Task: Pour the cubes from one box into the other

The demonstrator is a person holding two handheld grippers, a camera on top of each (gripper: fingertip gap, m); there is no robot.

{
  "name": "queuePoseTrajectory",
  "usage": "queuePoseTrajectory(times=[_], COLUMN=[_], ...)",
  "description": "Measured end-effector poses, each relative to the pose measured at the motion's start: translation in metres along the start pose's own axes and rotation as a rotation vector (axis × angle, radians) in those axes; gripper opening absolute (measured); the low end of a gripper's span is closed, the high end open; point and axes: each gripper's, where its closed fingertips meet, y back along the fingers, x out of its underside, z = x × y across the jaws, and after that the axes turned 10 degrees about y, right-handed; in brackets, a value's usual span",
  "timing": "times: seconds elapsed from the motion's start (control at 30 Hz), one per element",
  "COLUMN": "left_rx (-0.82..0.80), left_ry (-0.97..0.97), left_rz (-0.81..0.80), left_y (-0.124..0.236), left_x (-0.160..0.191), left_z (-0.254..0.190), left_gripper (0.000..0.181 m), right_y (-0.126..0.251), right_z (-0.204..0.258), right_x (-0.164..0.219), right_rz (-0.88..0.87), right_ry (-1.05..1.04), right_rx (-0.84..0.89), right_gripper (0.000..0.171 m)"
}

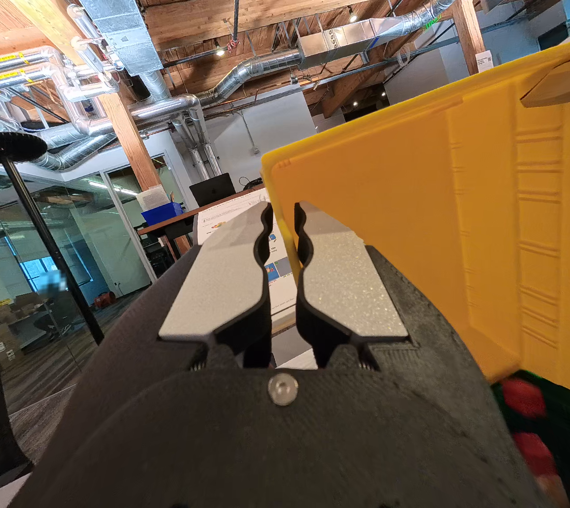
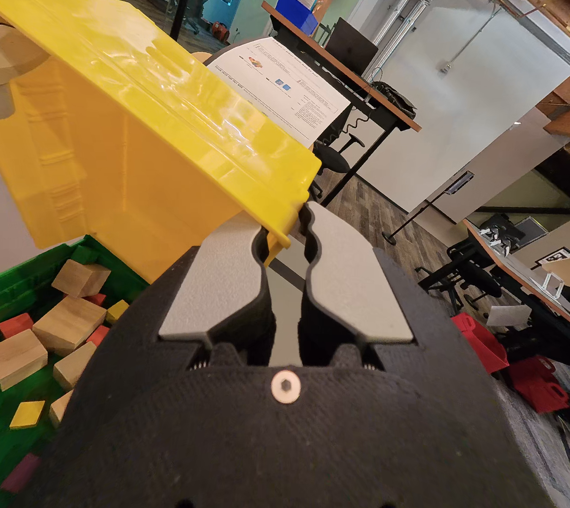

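Note:
A yellow plastic box (image 1: 401,215) is held tipped over, its bottom up. My left gripper (image 1: 283,209) is shut on one rim of it. My right gripper (image 2: 287,224) is shut on the opposite rim of the yellow box (image 2: 138,129). Below it stands a green box (image 2: 21,280) holding several wooden cubes (image 2: 71,326) in natural, red, yellow and purple. In the left wrist view the green box (image 1: 505,400) shows blurred at the lower right with red cubes (image 1: 524,397). A wooden cube (image 1: 549,85) shows at the yellow box's far edge.
A printed instruction sheet (image 2: 277,85) stands behind the boxes. Beyond it is a desk (image 2: 339,61) with a blue bin (image 2: 296,11) and a laptop (image 2: 351,45). Red bins (image 2: 481,342) lie on the floor to the right, near office chairs. A black pole (image 1: 46,246) stands at the left.

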Motion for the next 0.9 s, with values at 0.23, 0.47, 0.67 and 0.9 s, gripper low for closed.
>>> queuePoseTrajectory(times=[0.23,0.47,0.67,0.9], left_rx=[-0.012,-0.014,0.008,-0.012], left_ry=[0.007,0.05,0.132,0.117], left_rz=[0.023,0.052,0.141,0.307], left_y=[-0.016,-0.034,-0.034,-0.001], left_x=[-0.007,-0.03,-0.039,-0.028], left_z=[0.007,0.03,0.077,0.159], left_gripper=[0.007,0.005,0.003,0.003], right_y=[-0.009,-0.014,-0.016,0.002], right_z=[-0.013,-0.026,-0.002,0.022], right_x=[-0.003,-0.037,-0.082,-0.083], right_rz=[0.024,0.002,-0.072,-0.102], right_ry=[-0.016,-0.018,-0.025,-0.132], right_rx=[0.029,0.02,-0.13,-0.27], right_gripper=[0.006,0.007,0.027,0.05])
